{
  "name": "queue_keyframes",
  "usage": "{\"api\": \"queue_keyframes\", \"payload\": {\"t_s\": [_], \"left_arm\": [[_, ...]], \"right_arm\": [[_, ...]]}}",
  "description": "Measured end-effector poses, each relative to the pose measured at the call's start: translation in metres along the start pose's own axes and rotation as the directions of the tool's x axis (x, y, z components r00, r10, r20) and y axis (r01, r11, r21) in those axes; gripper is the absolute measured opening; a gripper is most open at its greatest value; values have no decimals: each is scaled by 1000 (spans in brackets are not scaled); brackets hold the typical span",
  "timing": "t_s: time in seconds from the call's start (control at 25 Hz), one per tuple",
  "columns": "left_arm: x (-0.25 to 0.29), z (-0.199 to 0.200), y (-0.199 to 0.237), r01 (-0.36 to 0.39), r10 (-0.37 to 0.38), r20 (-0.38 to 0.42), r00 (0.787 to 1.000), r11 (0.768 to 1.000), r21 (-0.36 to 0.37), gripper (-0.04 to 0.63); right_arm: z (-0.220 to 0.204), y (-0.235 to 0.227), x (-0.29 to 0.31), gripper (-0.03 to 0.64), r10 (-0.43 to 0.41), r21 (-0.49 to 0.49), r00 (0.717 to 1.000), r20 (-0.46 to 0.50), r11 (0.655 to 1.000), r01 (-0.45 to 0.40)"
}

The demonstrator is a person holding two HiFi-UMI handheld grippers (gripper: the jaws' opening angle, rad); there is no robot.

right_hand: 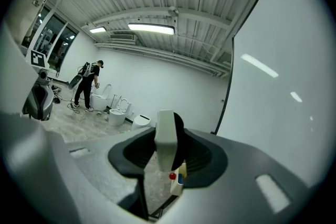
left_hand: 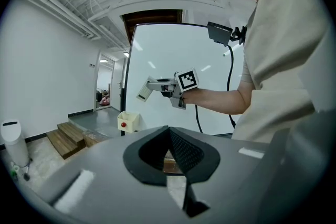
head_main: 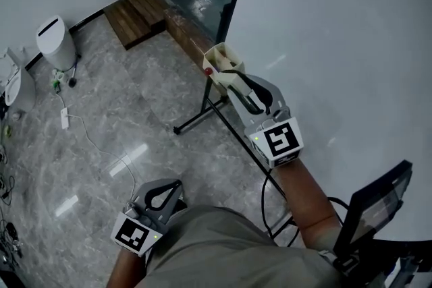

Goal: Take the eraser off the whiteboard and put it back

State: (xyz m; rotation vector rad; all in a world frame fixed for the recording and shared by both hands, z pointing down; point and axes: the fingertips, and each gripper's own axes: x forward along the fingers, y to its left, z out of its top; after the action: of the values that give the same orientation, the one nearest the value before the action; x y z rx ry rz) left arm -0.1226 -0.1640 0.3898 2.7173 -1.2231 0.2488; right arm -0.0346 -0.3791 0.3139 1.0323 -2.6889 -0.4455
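**Head view:** R gripper (head_main: 239, 81) sits mid-frame, arm reaching toward 11 o'clock alongside the whiteboard (head_main: 337, 44), which fills the frame from 12 to 4 o'clock. The jaw tips overlap a cream box (head_main: 217, 54) on the board's stand, so what they carry is hard to split from it here. L gripper (head_main: 174, 184) is low at 7 o'clock by the person's waist, jaws together, nothing in them, well apart from the board.

**L gripper view:** own jaws meet at the tips — empty. Beyond them the R gripper (left_hand: 151, 85) shows side-on in the air in front of the board, clamped on the eraser (left_hand: 144, 92). The pale block sticks out past the tips, long axis slanting down toward 8 o'clock. It looks clear of the board, though this angle doesn't settle it. The box sits below at 7 o'clock.

**R gripper view:** eraser (right_hand: 166, 136) dead centre betw. the jaws, pinched by its sides, long axis running 12–6 and out along the jaws. Board face is at 3 o'clock of it, near but apart. The box w/ a red dot peeks under it at 6.

**Judgement:** the eraser is off the board, so the put-back half is what's left. It turns on one thing — the board lies at 3 o'clock of the held eraser. The R hand, far the nearer, would need to swing it sideways and bring a flat face onto the surface. Which face is the felt one I can't tell.
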Motion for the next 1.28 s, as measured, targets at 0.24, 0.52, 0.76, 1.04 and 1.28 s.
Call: {"api": "queue_keyframes", "payload": {"t_s": [0.24,0.52,0.76,1.04,1.28], "left_arm": [[-9,8,-38,0,0,7,1000,1000,3,6],[4,-4,-62,-2,2,-8,1000,1000,3,6],[15,-10,-80,0,1,-15,1000,1000,27,6],[15,-4,-105,0,0,-16,1000,999,34,6],[24,-8,-116,8,-7,-24,1000,999,47,6]], "right_arm": [[29,25,-49,152,27,-44,1000,6,999,-27],[19,30,-82,152,42,-50,999,18,998,-41],[14,34,-106,152,49,-53,998,36,997,-47],[28,37,-135,150,62,-63,997,50,996,-59],[24,36,-147,150,70,-69,996,54,995,-66]]}}
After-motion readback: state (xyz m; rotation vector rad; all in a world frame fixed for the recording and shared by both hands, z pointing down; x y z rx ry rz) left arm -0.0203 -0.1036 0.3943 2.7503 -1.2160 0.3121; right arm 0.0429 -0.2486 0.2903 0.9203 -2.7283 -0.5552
